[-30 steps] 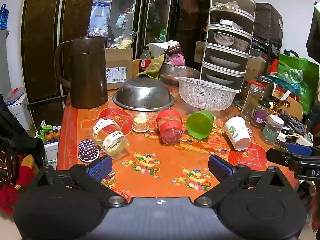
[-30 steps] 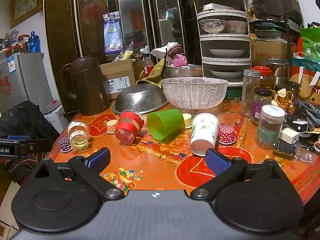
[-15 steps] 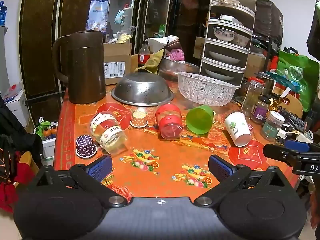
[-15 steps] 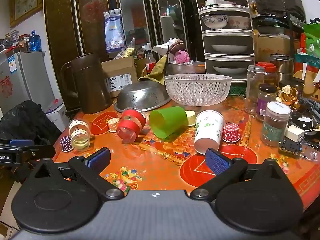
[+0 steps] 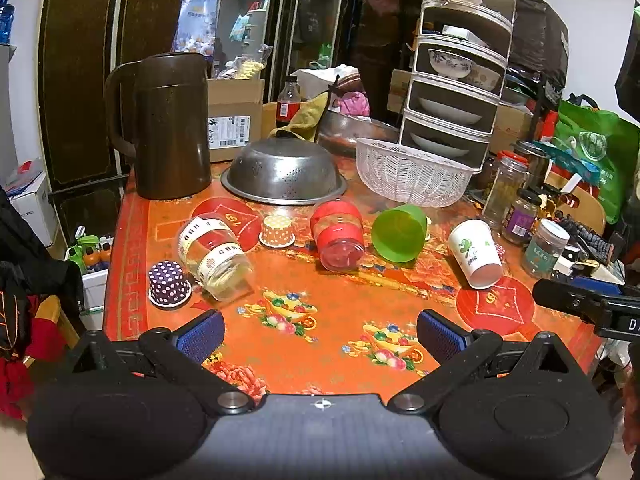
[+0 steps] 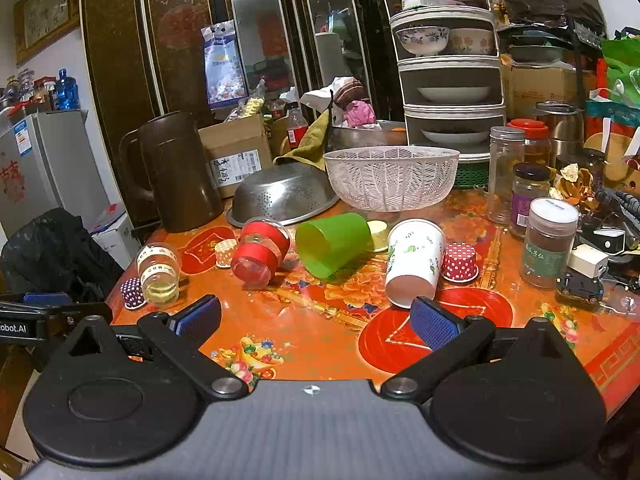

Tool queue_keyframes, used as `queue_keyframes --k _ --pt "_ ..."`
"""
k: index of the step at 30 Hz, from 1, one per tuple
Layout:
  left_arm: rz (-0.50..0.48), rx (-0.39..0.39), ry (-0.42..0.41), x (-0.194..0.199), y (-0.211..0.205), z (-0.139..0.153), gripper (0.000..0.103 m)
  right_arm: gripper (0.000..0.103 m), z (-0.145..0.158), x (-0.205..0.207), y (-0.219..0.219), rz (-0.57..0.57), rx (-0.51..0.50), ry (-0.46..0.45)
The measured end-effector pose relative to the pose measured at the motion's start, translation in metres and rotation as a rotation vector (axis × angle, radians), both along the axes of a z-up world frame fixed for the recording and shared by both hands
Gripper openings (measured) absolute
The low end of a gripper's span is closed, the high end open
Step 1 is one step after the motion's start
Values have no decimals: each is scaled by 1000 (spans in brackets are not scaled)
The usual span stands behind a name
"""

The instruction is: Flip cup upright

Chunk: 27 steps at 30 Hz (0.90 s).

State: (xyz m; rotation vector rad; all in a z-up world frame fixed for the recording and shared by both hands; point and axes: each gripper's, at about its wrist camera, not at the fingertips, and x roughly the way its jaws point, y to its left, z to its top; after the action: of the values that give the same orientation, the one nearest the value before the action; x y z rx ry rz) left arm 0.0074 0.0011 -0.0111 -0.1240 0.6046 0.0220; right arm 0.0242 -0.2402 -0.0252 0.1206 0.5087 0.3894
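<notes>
Nothing is flipped yet, judging by the worktop (image 5: 328,344): the green cup (image 6: 334,243), white paper cup (image 6: 414,261) and red-banded cup (image 6: 260,255) all lie on their sides; the right tool (image 6: 316,322) is spread wide and empty, paper cup at one o'clock, just beyond its right pad; the left tool (image 5: 320,336) likewise gapes empty.

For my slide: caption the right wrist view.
Open right claw faces four tipped cups: clear, red, green and white paper.
</notes>
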Motion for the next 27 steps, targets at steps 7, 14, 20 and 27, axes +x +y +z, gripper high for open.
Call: queue_keyframes --k 7,14,20,27 --pt "3 3 6 -1 -2 -2 103 102 -1 -1 0 4 4 2" --pt "1 -2 8 -1 -2 -1 103 102 0 -1 0 0 7 -1" --pt "5 -3 9 0 -2 -1 103 102 0 -1 -1 1 9 0" --pt "7 -2 8 0 -2 -1 103 102 1 1 -1 6 13 4"
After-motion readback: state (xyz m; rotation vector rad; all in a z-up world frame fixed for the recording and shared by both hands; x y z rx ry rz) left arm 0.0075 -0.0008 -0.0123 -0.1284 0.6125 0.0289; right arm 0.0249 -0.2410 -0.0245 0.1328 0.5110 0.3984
